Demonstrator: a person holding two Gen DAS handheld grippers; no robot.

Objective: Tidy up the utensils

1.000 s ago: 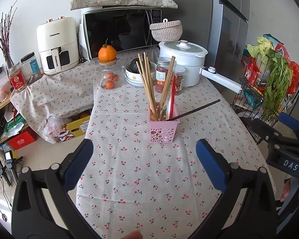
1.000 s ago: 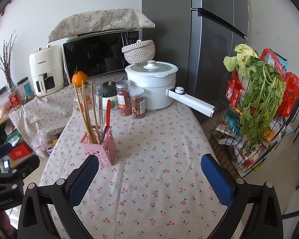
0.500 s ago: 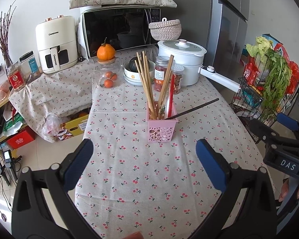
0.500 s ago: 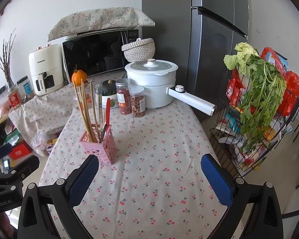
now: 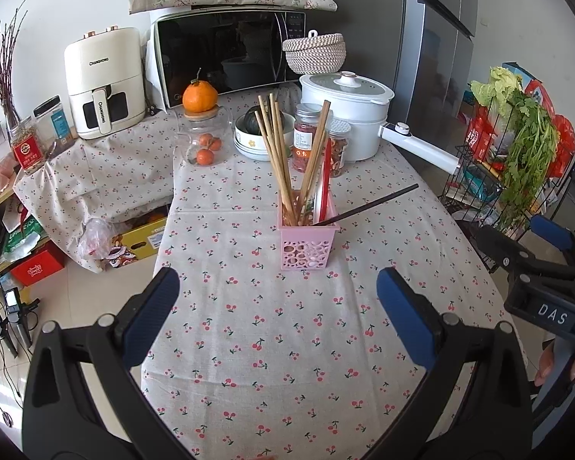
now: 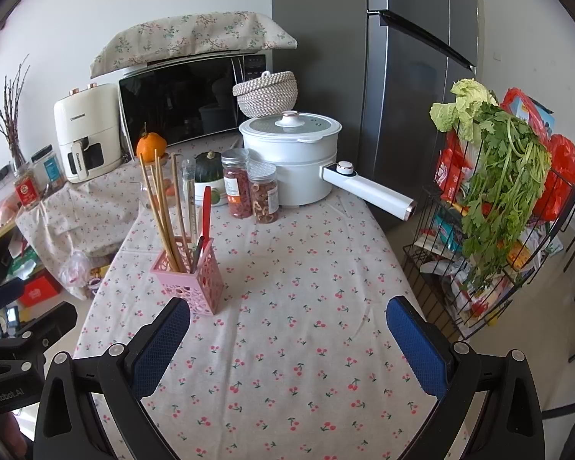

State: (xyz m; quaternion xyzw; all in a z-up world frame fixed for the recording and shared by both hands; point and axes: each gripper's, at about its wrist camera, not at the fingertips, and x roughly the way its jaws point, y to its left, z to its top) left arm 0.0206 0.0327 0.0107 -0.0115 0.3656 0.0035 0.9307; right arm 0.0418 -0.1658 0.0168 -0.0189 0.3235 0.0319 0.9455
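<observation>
A pink perforated utensil holder [image 5: 306, 243] stands mid-table on the cherry-print cloth; it also shows in the right wrist view [image 6: 191, 281]. In it stand several wooden chopsticks [image 5: 276, 153], a red-handled utensil [image 5: 324, 188] and a black chopstick [image 5: 368, 205] leaning out to the right. My left gripper [image 5: 278, 312] is open and empty, back from the holder near the table's front. My right gripper [image 6: 287, 339] is open and empty, to the right of the holder; its body shows in the left wrist view [image 5: 544, 287].
Behind the holder stand two spice jars [image 5: 308, 142], a stack of bowls with a squash [image 5: 255, 138], a glass jar with an orange on top [image 5: 203, 134], a white pot with a long handle [image 5: 349, 115], a microwave [image 5: 230, 53] and an air fryer [image 5: 103, 80]. A wire rack with greens [image 6: 494, 207] stands right of the table.
Both grippers have pulled back slightly and risen, so the holder appears a little farther away. Nothing on the table has moved.
</observation>
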